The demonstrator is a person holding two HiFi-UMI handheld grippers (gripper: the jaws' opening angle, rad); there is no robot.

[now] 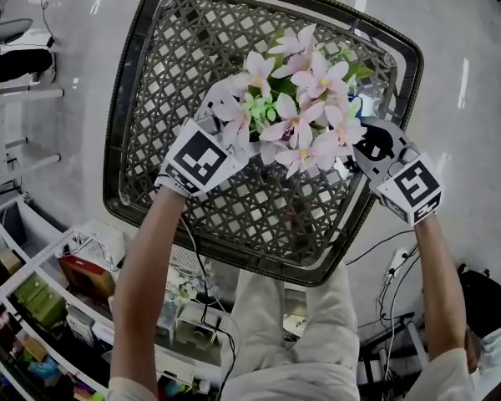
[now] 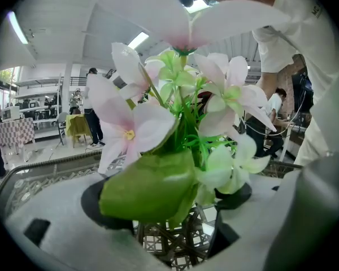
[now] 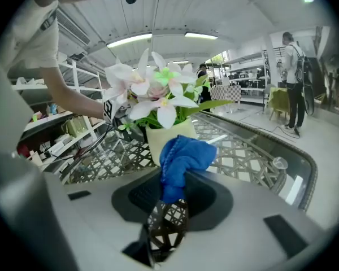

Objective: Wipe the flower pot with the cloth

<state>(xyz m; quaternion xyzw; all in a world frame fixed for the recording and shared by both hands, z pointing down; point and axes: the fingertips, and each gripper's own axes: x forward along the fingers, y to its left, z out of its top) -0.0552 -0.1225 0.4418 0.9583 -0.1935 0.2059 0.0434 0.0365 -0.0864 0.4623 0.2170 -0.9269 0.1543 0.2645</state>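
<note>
Pinching with the right gripper (image 3: 172, 193) a soft, bunched blue cloth (image 3: 181, 157), just in front of the cream flower pot (image 3: 168, 139) on the wicker table (image 1: 150, 98). Holding the left gripper (image 2: 175, 208) spread around a green leaf (image 2: 147, 188), not clamping. Probably light and easy to tip; better to steady at the pot wall, not the delicate flowers (image 1: 301, 98).

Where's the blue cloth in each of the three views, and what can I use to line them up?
Head view: the cloth is a small blue patch right of centre, beside the flowers, at the right tool's tip.
Left gripper view: not in it.
Right gripper view: centre, pinched in the tool, in front of the pot.
Shared landmark: the pink flowers, seen in all three views.
</note>
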